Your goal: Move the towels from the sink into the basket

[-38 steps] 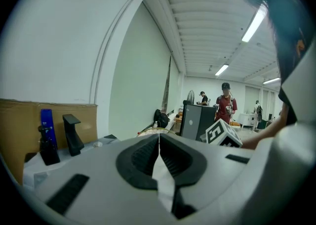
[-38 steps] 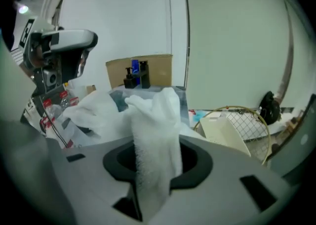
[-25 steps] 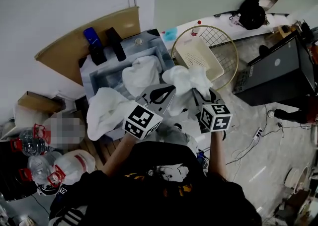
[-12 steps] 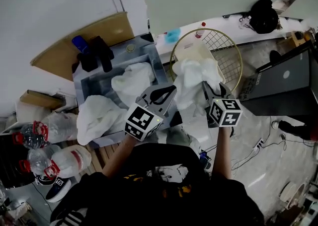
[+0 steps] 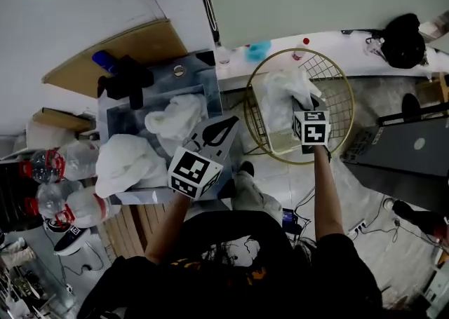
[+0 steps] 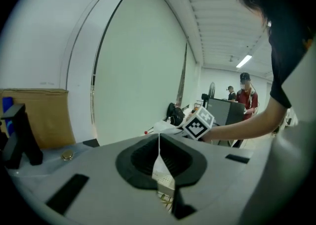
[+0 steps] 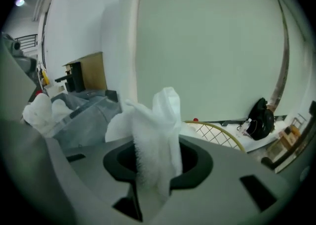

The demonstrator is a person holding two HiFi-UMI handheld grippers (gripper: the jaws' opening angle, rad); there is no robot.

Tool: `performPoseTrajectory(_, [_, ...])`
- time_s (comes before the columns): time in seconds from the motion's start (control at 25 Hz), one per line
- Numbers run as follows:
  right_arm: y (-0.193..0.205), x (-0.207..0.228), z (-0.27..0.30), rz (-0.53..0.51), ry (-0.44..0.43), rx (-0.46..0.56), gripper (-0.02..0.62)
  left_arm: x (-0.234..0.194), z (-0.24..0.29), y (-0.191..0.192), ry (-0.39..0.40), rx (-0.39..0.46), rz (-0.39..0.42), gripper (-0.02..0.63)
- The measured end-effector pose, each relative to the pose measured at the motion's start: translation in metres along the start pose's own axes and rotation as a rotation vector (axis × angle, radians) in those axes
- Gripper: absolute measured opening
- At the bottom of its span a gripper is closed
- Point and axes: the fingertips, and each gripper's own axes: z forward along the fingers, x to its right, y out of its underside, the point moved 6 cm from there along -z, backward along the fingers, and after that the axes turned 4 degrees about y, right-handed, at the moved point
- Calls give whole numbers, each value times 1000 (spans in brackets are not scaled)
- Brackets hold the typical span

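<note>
As I look down through the head view, the grey sink (image 5: 123, 116) lies at about ten o'clock from the middle of the picture. The round wire basket (image 5: 337, 86) sits at about one o'clock, just beside it. Two white towels are on the sink side: a bunched towel (image 5: 175, 116) inside the sink toward its three o'clock wall, and a draped towel (image 5: 128, 165) hanging over its rim at seven o'clock. My right claw (image 5: 300, 104) is clamped on a third, the held towel (image 5: 287, 90), over the basket's opening; whether the cloth touches the bottom I cannot tell. In the right gripper view that cloth stands bunched between the pads. My left claw (image 5: 228, 125) hangs at the sink's four o'clock corner near the bunched towel, its jaws pressed together and empty.
</note>
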Motion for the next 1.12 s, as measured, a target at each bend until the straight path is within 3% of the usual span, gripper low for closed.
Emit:
performPoseTrajectory(0.4, [61, -28, 167, -368, -102, -295, 133, -28, 37, 1, -112, -28, -48, 9])
performPoseTrajectory(0.64, [98, -34, 205, -280, -125, -414, 175, -38, 40, 4, -149, -54, -72, 9])
performPoseTrajectory(0.76, [96, -36, 204, -256, -141, -383, 284, -43, 34, 6, -169, -60, -78, 9])
performPoseTrajectory(0.92, [70, -31, 185, -188, -144, -283, 281, -46, 28, 3, -177, -40, -76, 9])
performPoseTrajectory(1.0, [47, -30, 165, -139, -160, -201, 235, -46, 24, 2, -180, -28, -73, 9])
performPoseTrajectory(1.12, [10, -38, 123, -80, -204, -59, 229, -44, 13, -2, -177, -2, -68, 9])
